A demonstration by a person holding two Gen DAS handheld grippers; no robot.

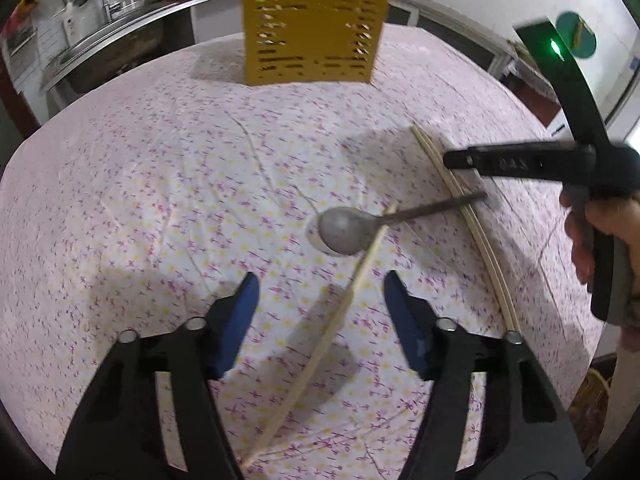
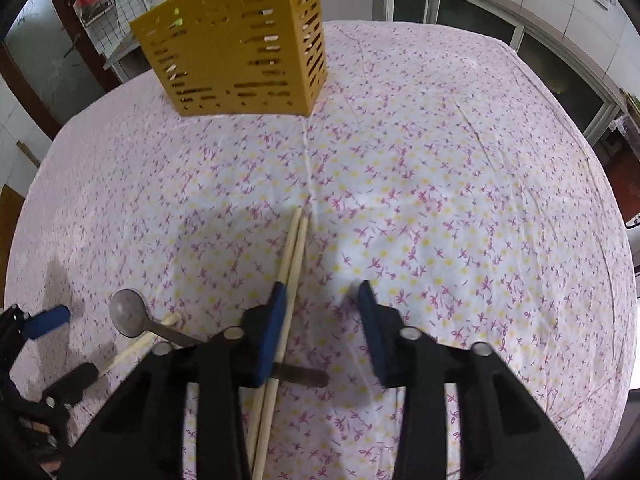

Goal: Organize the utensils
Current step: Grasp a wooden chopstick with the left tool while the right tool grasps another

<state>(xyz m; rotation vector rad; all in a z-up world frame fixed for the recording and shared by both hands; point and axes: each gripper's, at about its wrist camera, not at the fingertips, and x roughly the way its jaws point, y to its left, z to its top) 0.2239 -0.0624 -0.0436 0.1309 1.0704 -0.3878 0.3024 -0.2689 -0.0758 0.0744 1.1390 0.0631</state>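
Observation:
A yellow slotted utensil holder (image 1: pixel 314 32) stands at the far side of the table; it also shows in the right wrist view (image 2: pixel 240 48). A metal spoon (image 1: pixel 340 230) lies on the cloth with a single chopstick (image 1: pixel 328 332) across its neck. A pair of chopsticks (image 1: pixel 468 216) lies to the right. My left gripper (image 1: pixel 320 292) is open above the single chopstick. My right gripper (image 2: pixel 322 300) is open over the pair of chopsticks (image 2: pixel 292 256), its left pad beside them. The spoon (image 2: pixel 130 312) shows left of it.
The table carries a pink floral cloth (image 1: pixel 160 200). A kitchen counter (image 1: pixel 120 20) runs behind the table at the left. Cabinets with glass doors (image 2: pixel 480 20) stand behind at the right. The right gripper's body and the hand (image 1: pixel 592 200) are at the left view's right edge.

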